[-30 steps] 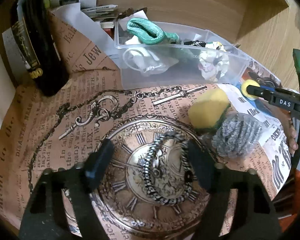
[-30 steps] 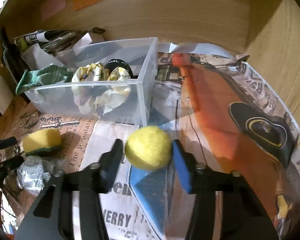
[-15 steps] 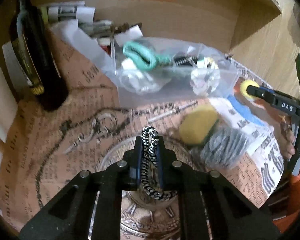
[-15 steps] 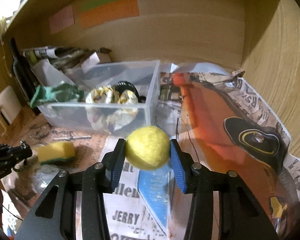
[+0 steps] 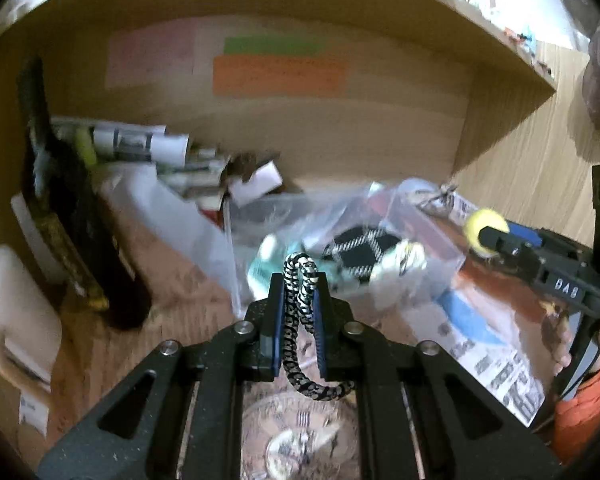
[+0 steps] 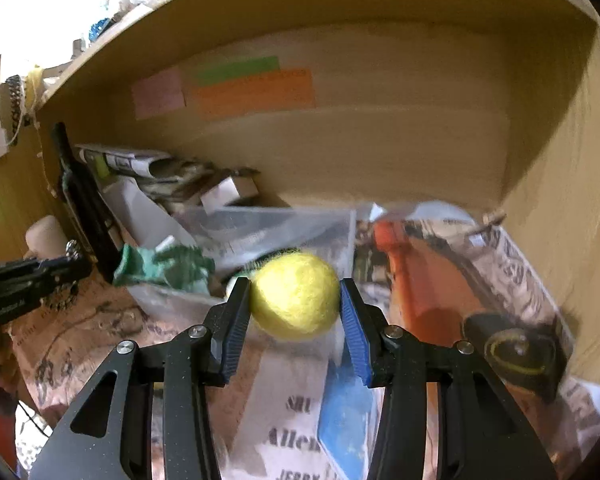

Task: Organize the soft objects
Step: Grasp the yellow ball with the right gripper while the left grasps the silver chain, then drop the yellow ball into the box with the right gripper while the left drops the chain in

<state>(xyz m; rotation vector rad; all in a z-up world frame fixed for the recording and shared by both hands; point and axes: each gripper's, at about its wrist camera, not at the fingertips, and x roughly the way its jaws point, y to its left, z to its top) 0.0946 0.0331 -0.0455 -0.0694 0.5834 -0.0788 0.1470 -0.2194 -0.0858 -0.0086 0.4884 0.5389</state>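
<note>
My left gripper (image 5: 299, 280) is shut on a black-and-white braided hair band (image 5: 298, 320), lifted off the table; its loop hangs below the pads. My right gripper (image 6: 294, 296) is shut on a yellow felt ball (image 6: 294, 295), held in the air in front of the clear plastic bin (image 6: 284, 224). The bin (image 5: 432, 240) holds a green cloth (image 6: 160, 266), a black-and-white checked piece (image 5: 360, 252) and other soft items. The right gripper with the ball (image 5: 485, 232) shows at the right of the left wrist view.
A dark bottle (image 5: 80, 232) stands at the left. Rolled papers (image 5: 140, 146) and boxes lie behind the bin against the wooden back wall (image 6: 340, 152). Printed paper (image 6: 292, 432) covers the table. A wooden side wall (image 6: 560, 200) closes the right.
My left gripper closed on the hair band and lifted it toward the bin. My right gripper raised the yellow ball off the table toward the bin.
</note>
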